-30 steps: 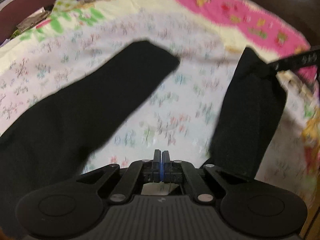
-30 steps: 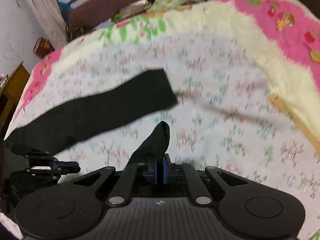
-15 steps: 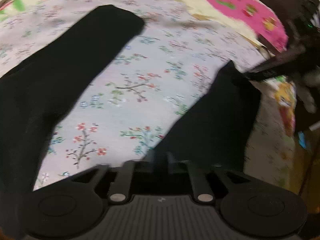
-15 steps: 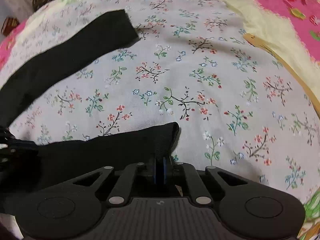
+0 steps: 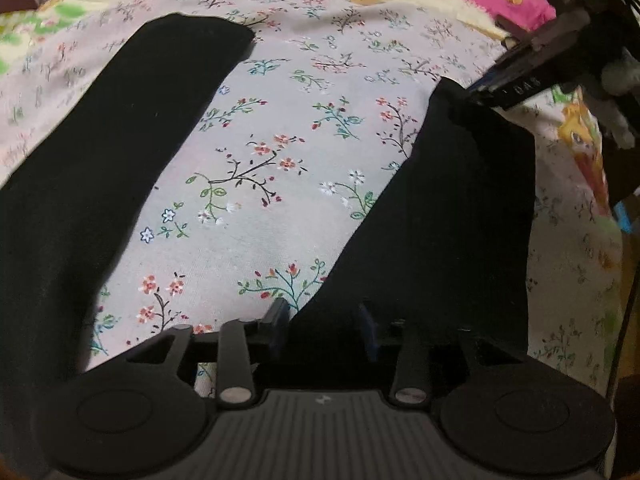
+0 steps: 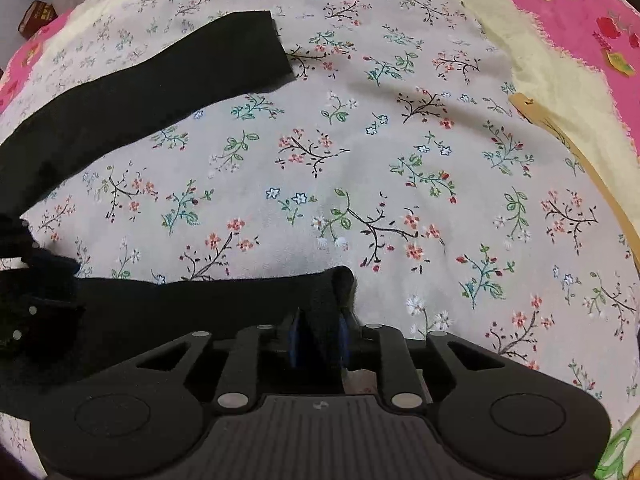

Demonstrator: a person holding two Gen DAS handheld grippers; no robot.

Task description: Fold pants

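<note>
Pants, black, lie spread on the bed, their two legs splayed apart like a V with bare flowered sheet between them. A second ago the nearer leg hung in the air from both pairs of tongs; both have since come down and that leg now rests flat on the sheet. The far leg has stayed where it was, stretched out with its cuff well away from the near one.

The left tongs, pressed together a second ago, have let go. They stand spread with the edge of the leg between them, the pads not pressing on it, and they are closing again. The right tongs are nearly pressed together, pinching the cuff end of the same leg, which bunches up a little at the pads.

To my eye this is the laying-out finished and no fold made yet. Judging by the gap, one leg has to be carried across onto the other.

Nothing lies on the sheet between the legs. Beyond it run a pale yellow cover and a pink blanket, with a thin pale strip, perhaps wood, at the yellow edge, clear of the pants. A small red box sits far off beyond the bed.
</note>
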